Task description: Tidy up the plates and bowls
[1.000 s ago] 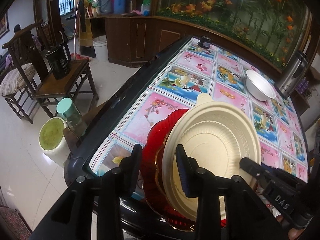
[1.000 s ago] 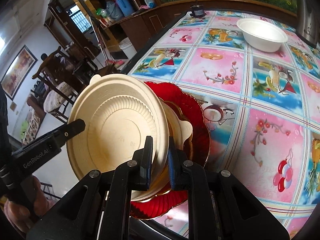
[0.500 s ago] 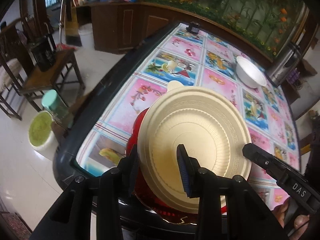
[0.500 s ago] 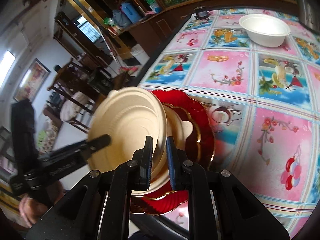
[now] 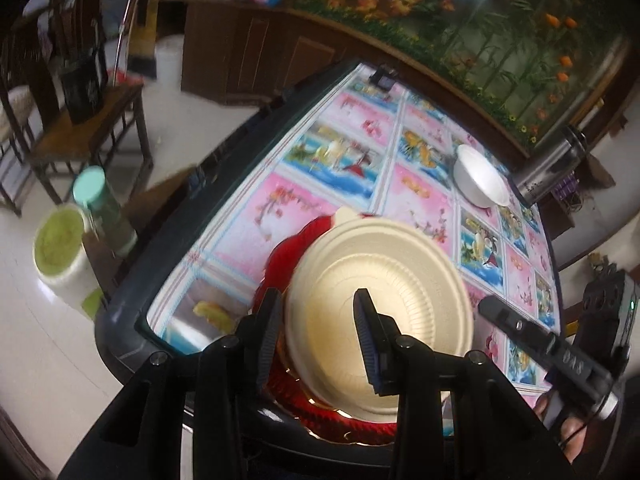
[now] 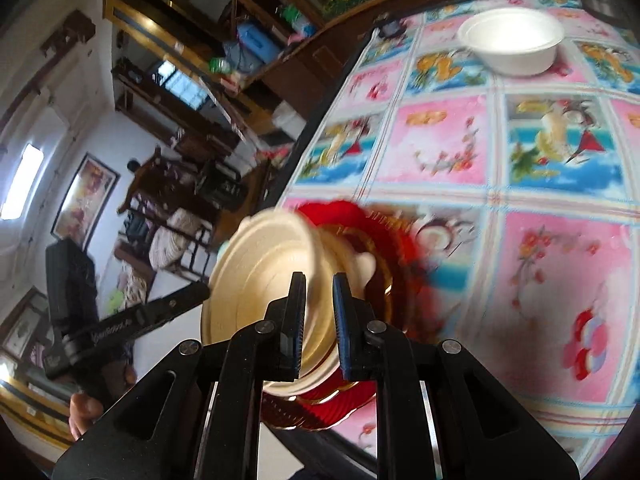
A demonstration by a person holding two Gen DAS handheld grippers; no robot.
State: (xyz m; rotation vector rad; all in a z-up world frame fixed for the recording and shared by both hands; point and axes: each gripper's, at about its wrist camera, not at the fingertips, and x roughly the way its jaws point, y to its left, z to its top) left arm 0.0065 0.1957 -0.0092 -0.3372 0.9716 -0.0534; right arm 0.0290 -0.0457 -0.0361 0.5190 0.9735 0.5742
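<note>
A cream dish (image 5: 404, 268) (image 6: 256, 280) stands tipped up on edge over a red plate (image 5: 280, 252) (image 6: 332, 214) near the table's front edge. My right gripper (image 6: 319, 296) (image 5: 486, 306) is shut on the dish's near rim. My left gripper (image 5: 318, 320) (image 6: 200, 292) faces the dish's ridged face. Its jaws stand apart astride the dish's left rim, and no pad visibly presses on it. A second cream dish (image 6: 366, 268) with a tab lies on the red plate. A white bowl (image 5: 480, 180) (image 6: 512, 40) sits far back on the table.
The flowered tablecloth (image 6: 560, 280) runs to a dark table edge (image 5: 160, 280). A steel flask (image 5: 552, 168) stands at the back right and a small dark object (image 5: 382, 76) at the far corner. Off the table's left are a green-capped bottle (image 5: 100, 208), a bucket (image 5: 60, 248) and a wooden chair (image 5: 80, 132).
The cream dish has swung up off the red plate and turned its face toward the left camera. The right gripper rolled with it. The left jaws have spread a little.
</note>
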